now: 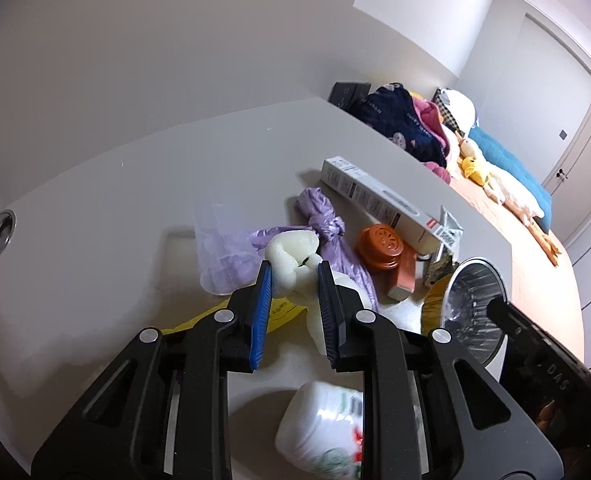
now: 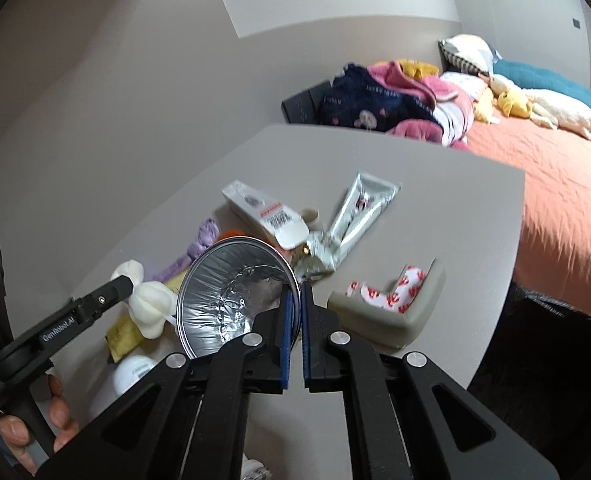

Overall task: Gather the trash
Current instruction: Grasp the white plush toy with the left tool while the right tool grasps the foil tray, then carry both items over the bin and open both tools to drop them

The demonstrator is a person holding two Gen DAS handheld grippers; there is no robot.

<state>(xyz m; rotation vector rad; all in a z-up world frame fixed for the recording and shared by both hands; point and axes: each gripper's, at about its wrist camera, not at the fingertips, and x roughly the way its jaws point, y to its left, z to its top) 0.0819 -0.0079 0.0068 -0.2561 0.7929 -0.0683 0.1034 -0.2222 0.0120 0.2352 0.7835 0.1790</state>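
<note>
Trash (image 1: 379,240) strewn across the grey table (image 1: 135,184), heaped from centre out toward 3 o'clock in the left wrist view. Left gripper (image 1: 295,276) clenched on a white foam piece (image 1: 295,256), blue pads (image 1: 265,292) pressing its sides; same piece at 9 o'clock in the right wrist view (image 2: 147,304). Right gripper (image 2: 297,300) pinched tight on the rim of a crinkled foil dish (image 2: 231,300), dish tilted up off the table. Behind the foam: knotted purple bag (image 1: 323,232) at 12 o'clock, clear plastic cup (image 1: 219,248) at 10, orange lid (image 1: 379,244) at 2, long white carton (image 1: 379,200) beyond. White bottle (image 1: 319,424) at 6 o'clock, below the jaws. Grey corner guard (image 2: 395,312) at 3 o'clock of the right gripper, silver tube (image 2: 359,216) at 1. Bed with orange cover (image 2: 555,192) past the table's far edge.
</note>
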